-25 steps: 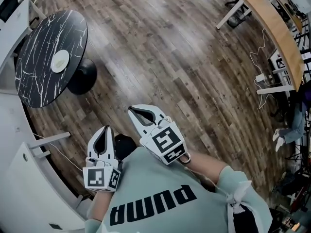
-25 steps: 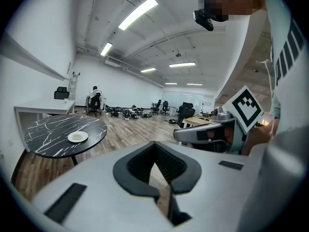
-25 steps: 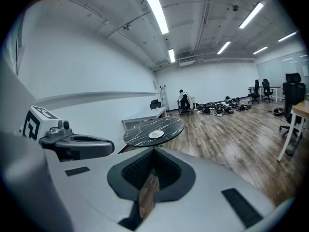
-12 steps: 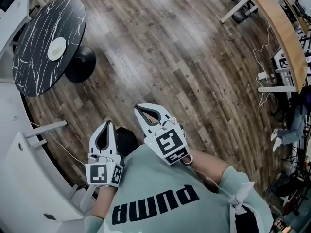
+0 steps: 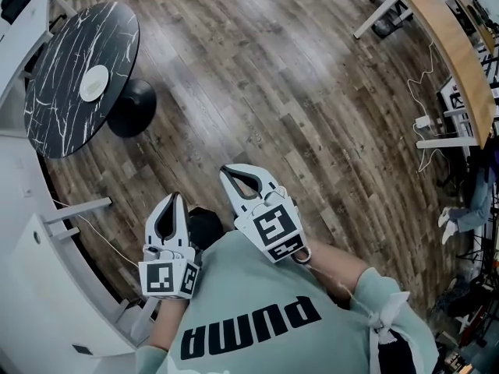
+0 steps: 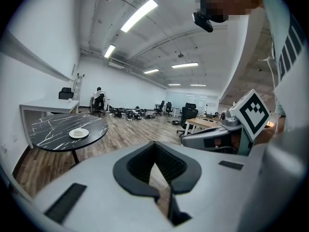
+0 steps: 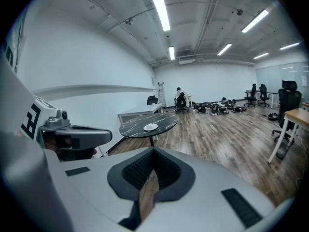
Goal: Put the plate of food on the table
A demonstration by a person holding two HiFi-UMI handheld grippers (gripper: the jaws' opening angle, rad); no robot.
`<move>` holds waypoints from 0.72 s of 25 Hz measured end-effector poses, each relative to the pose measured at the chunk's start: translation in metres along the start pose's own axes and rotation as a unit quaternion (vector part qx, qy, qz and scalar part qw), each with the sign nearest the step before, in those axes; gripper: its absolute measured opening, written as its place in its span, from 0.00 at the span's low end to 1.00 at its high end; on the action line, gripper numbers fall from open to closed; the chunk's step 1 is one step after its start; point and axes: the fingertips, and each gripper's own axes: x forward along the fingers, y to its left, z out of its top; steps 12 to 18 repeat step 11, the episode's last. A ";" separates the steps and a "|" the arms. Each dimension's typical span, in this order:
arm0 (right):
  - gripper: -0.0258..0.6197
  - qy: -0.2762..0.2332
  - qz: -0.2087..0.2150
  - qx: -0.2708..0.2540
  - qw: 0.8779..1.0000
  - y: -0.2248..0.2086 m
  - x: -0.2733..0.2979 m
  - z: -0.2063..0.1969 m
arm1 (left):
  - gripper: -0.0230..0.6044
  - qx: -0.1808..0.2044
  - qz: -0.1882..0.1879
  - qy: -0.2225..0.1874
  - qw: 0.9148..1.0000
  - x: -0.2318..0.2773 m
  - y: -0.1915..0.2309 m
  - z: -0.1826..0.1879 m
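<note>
While the person holds both tools close against a mint-green shirt [image 5: 257,318], the left gripper [image 5: 175,198] and the right gripper [image 5: 227,171] point out over the wooden floor [image 5: 296,107], side by side but not touching. Each gripper's own view shows its black ribbed jaws drawn together at the tips with nothing clamped between them; only a sliver of floor shows through the gap.

The plate [image 5: 94,83] rests on the round black marble table [image 5: 66,123], well apart from both grippers, at about ten o'clock from them in the head view. It lies near the middle of the tabletop; the pale food on it is too small to make out clearly. In the right gripper view the table stands almost at twelve o'clock, beyond the jaws, while in the left gripper view it sits toward nine o'clock.

A white counter [image 5: 23,271] runs along the floor at eight o'clock. A curved wooden desk [image 5: 448,49] stands at two o'clock, with cables on the floor beside it.
</note>
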 end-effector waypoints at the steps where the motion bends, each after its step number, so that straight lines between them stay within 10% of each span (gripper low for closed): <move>1: 0.05 -0.001 0.000 0.000 1.000 0.000 -0.001 0.001 | 0.05 0.001 -0.001 -0.001 1.000 0.000 -0.001 0.001; 18: 0.05 -0.009 -0.006 -0.001 1.000 -0.006 -0.005 0.007 | 0.05 0.003 -0.004 -0.004 1.000 0.003 -0.006 0.005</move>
